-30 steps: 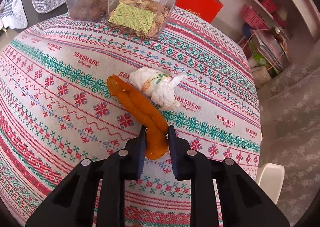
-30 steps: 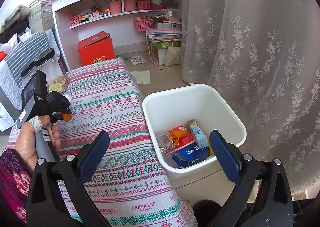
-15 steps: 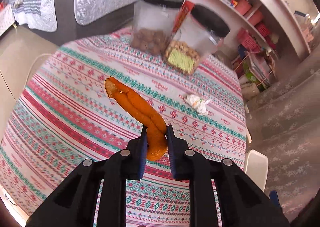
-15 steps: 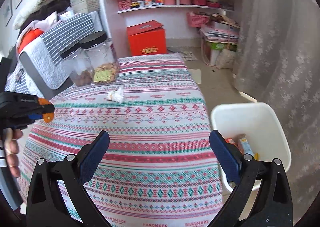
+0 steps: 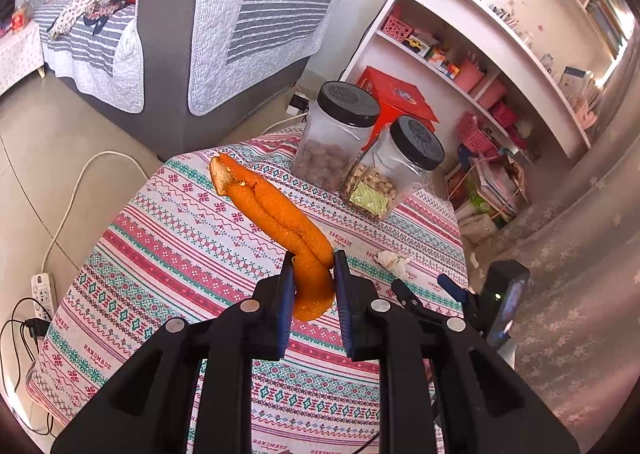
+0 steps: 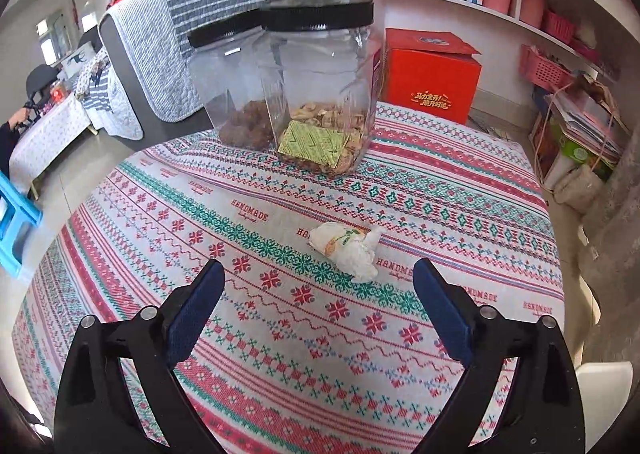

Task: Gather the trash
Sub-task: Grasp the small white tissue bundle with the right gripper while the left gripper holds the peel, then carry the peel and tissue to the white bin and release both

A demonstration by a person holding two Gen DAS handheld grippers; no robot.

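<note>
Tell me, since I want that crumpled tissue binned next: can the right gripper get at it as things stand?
Probably yes. The right gripper is open and faces the crumpled tissue, which lies alone on the tablecloth; the jars stand well behind it.

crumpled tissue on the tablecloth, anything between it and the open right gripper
Nothing visible does. The crumpled tissue lies alone on the tablecloth, just ahead of the open right gripper, with only bare cloth between them. The two jars stand farther back, behind the tissue. The left gripper holds the orange peel, out of this path.
</note>
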